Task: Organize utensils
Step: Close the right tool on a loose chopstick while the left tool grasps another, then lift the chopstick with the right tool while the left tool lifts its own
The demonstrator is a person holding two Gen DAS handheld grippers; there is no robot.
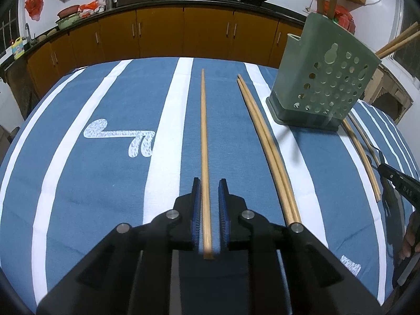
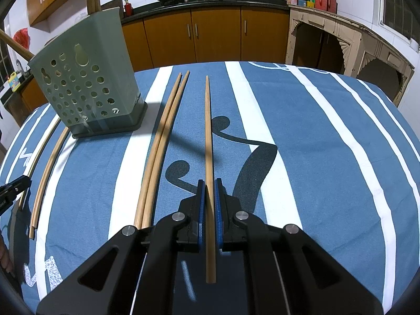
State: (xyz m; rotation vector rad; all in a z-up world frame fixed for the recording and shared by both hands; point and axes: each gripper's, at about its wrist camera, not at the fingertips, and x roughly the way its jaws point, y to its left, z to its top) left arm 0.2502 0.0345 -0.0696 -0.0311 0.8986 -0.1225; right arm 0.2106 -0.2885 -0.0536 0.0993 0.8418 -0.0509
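My left gripper (image 1: 210,181) straddles a single wooden chopstick (image 1: 204,131) that runs straight away over the blue striped cloth. A gap shows beside the stick, so the pads are not pressing on it. In the right wrist view my right gripper (image 2: 209,182) is shut on another chopstick (image 2: 208,131), its blue pads tight against both sides. A green perforated utensil holder (image 1: 323,78) (image 2: 86,84) stands on the cloth with chopsticks poking out of its top. One pair of chopsticks (image 1: 265,141) lies left of the holder, another pair (image 2: 162,141) right of it.
More loose chopsticks (image 1: 363,157) (image 2: 44,173) lie beside the holder's base. The other gripper's black tip shows at each view's edge (image 1: 393,181) (image 2: 13,189). Orange kitchen cabinets (image 1: 183,31) with woks on the counter stand beyond the table's far edge.
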